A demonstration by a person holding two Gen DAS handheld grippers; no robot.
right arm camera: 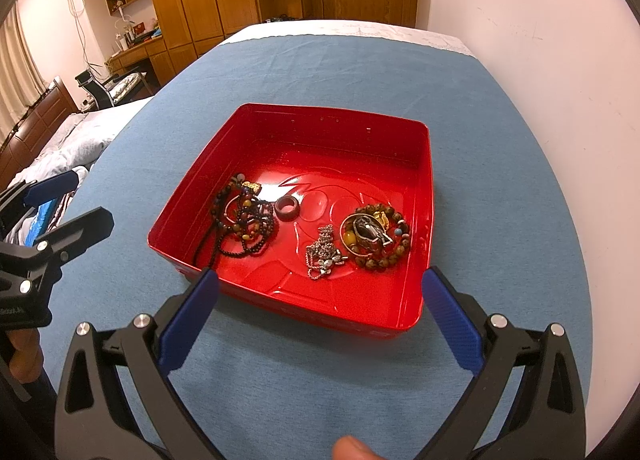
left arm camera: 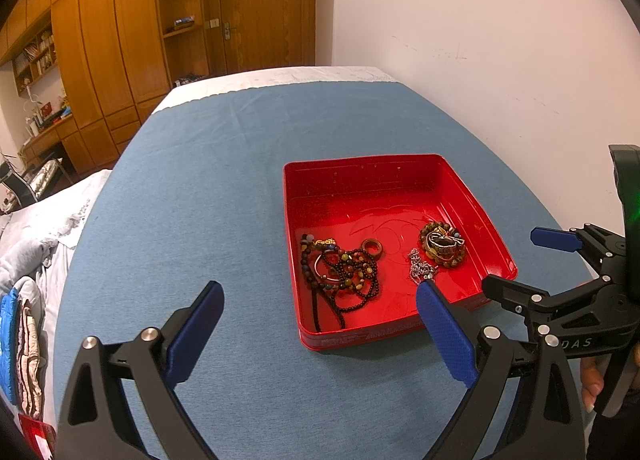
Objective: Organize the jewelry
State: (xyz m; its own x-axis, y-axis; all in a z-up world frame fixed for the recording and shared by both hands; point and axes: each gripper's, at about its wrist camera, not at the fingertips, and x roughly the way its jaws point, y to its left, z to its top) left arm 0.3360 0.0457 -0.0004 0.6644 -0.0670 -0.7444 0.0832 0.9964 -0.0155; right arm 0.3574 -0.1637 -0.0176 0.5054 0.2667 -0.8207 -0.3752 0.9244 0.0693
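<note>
Both tools are hanging spread wide and empty over the blue cloth, so the work looks to be at a pause between picks, or close to its end, since every piece in view is already lying in the red tin (right arm camera: pixel 424 188). The right gripper (right arm camera: pixel 320 324) is hovering just short of the tin's near wall, with the silver chain (right arm camera: pixel 323 253) lying straight ahead of it near that wall and the brown bead bracelet (right arm camera: pixel 376 236) sitting toward the tin's right wall. The left gripper (left arm camera: pixel 320 336) is hanging beside the tin's near left corner, with the tangle of dark bead strands (left arm camera: pixel 340 276) just beyond it and the brown ring (left arm camera: pixel 373 248) resting between the two heaps. If sorting is going on, the next move is calling for a fine, low pinch on one strand without dragging its neighbours.
</note>
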